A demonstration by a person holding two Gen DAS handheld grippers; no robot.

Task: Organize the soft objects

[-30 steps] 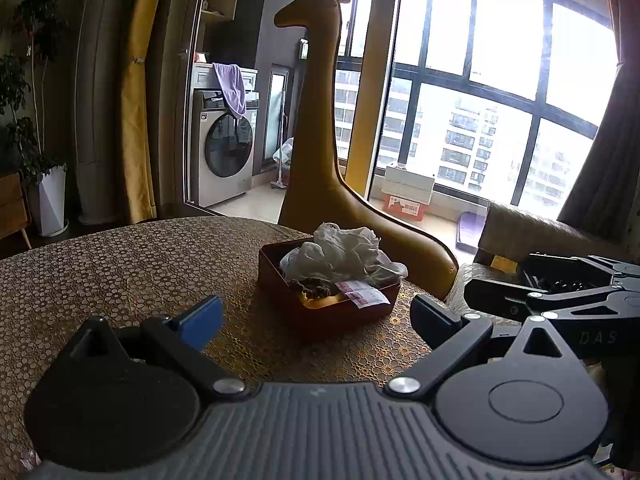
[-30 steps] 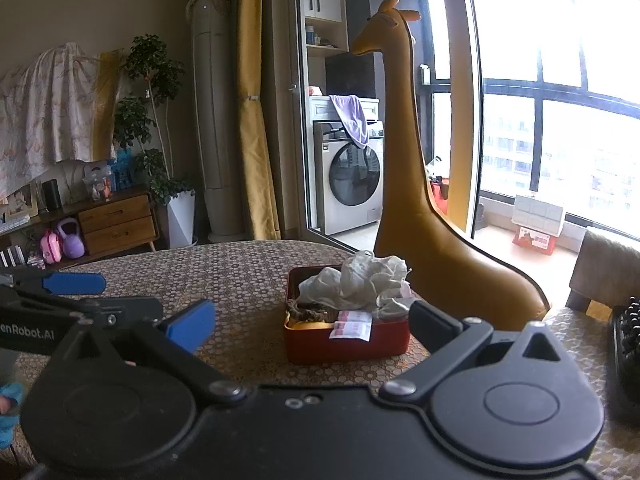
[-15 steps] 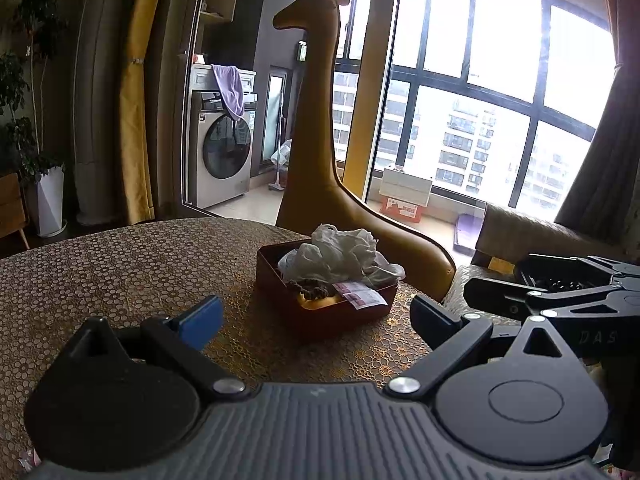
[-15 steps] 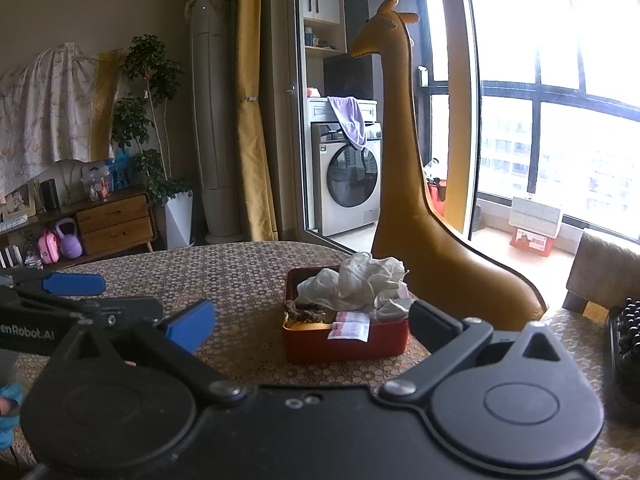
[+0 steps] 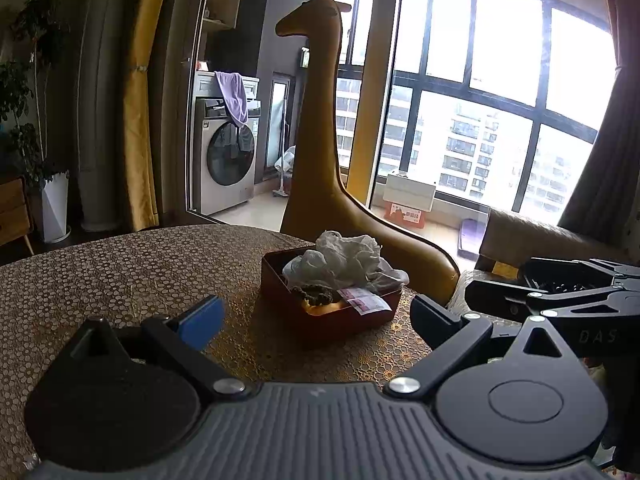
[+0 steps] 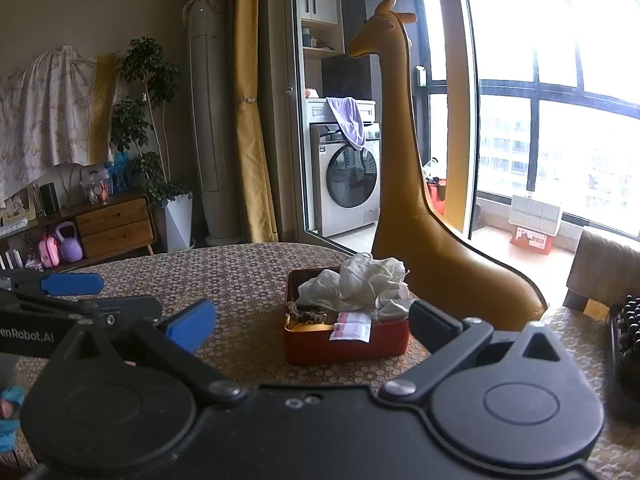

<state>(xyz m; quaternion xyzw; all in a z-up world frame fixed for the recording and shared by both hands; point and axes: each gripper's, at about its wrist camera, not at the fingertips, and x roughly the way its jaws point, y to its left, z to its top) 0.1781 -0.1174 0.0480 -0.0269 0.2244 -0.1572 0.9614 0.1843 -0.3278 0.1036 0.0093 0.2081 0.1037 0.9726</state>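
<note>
A red box (image 5: 316, 318) (image 6: 348, 346) stands on the patterned table. It holds crumpled white cloth (image 5: 344, 260) (image 6: 360, 280), a brown braided item (image 5: 316, 294) (image 6: 310, 314) and a pink-and-white packet (image 5: 364, 300) (image 6: 352, 326) over its rim. My left gripper (image 5: 316, 314) is open and empty, a short way in front of the box. My right gripper (image 6: 312, 320) is open and empty, also short of the box. Each gripper shows at the edge of the other's view: the right one (image 5: 552, 288), the left one (image 6: 68, 292).
A tall yellow giraffe figure (image 5: 320, 140) (image 6: 404, 184) stands just behind the table's far edge. A padded seat (image 5: 532, 236) is at the right. A dark beaded object (image 6: 628, 332) lies at the table's right edge. The brown patterned table (image 5: 120, 264) extends left.
Both grippers have drifted very slightly; the box sits a little differently in each view. Both stay open and empty.
</note>
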